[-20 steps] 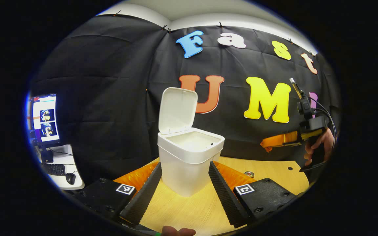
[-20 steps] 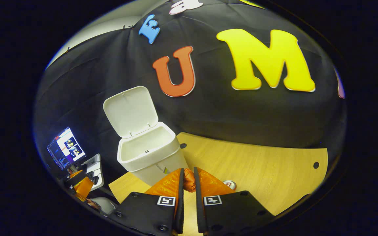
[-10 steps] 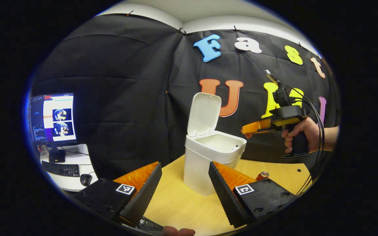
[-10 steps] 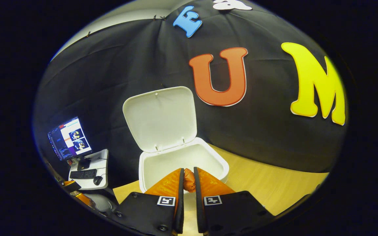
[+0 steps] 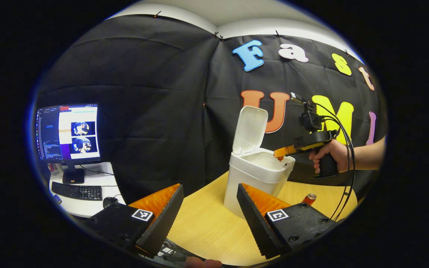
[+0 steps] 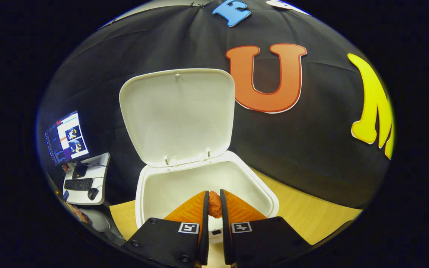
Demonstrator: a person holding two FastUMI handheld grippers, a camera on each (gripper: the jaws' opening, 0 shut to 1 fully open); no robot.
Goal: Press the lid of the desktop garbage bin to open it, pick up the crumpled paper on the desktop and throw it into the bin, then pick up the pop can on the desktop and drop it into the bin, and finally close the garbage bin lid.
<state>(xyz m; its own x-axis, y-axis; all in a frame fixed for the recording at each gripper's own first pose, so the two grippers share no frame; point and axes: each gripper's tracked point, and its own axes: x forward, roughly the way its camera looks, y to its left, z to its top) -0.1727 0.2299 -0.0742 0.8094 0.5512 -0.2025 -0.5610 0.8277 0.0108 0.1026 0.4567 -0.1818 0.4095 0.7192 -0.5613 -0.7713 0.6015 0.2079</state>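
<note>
Right tool is clamped on the crumpled paper above the open bin, lid up. Left tool gapes wide, holding nothing. Paper unreleased; pop can waits near the worktop's right edge; closing remains.

The right gripper at six o'clock pinches a crumpled paper over the open bin, its lid upright toward twelve; a monitor sits at nine.
</note>
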